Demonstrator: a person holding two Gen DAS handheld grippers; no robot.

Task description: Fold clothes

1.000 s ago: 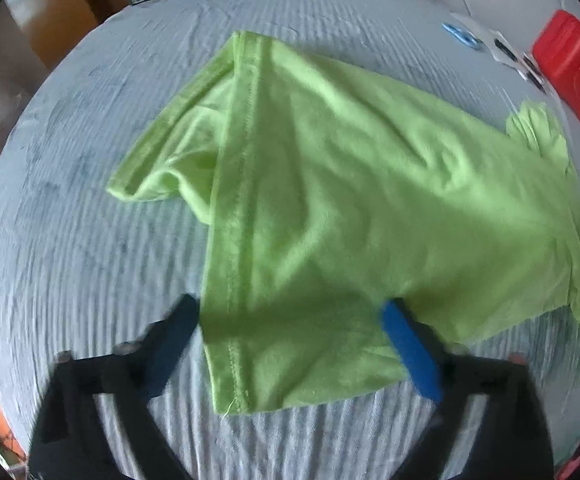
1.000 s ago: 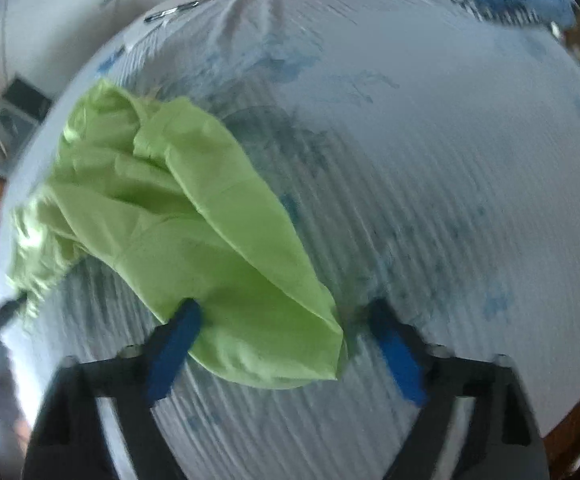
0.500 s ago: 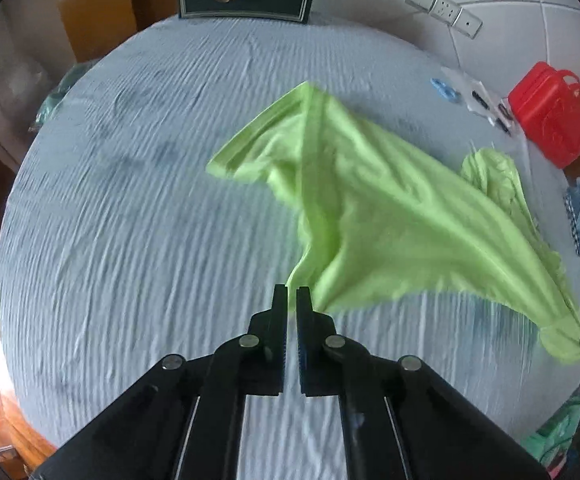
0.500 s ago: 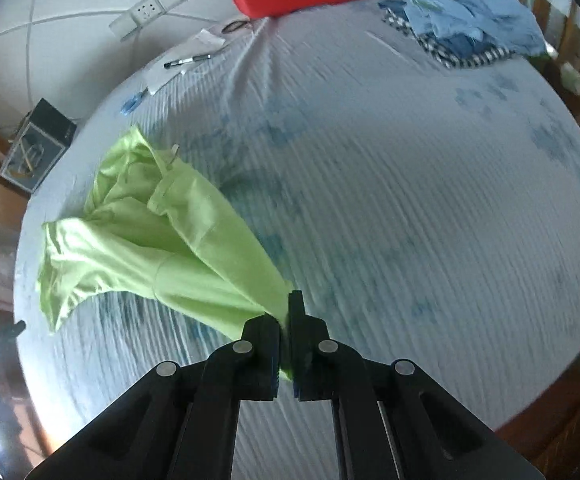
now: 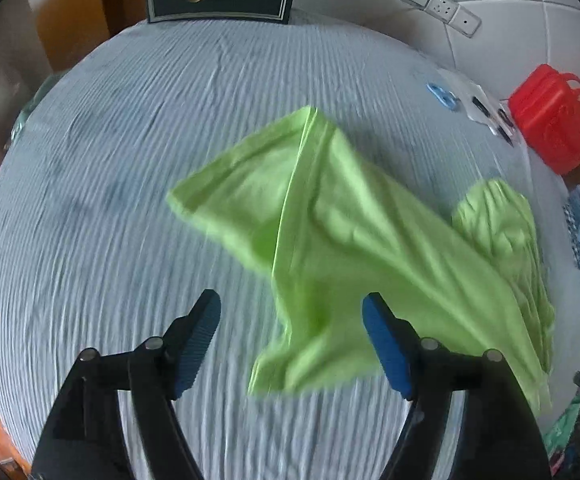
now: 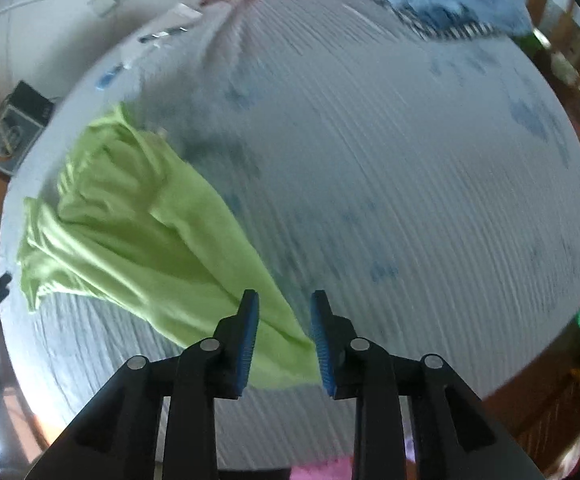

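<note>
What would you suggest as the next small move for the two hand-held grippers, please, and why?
Probably draw both back and regrasp. The left hand-held gripper and right hand-held gripper are open, and the green shirt lies bunched and twisted on the striped bedsheet, one end between each gripper's fingers, so it likely needs spreading flat before any fold.

Parted right tool [image 6: 283, 320] straddles the green shirt's [image 6: 141, 236] corner.

A bed [image 5: 129, 160] in pale blue ribbed sheet carries a crumpled lime-green shirt [image 5: 350, 240] mid-surface, a red basket [image 5: 550, 120] and blue clothes [image 6: 450, 4] toward its far edge.
</note>
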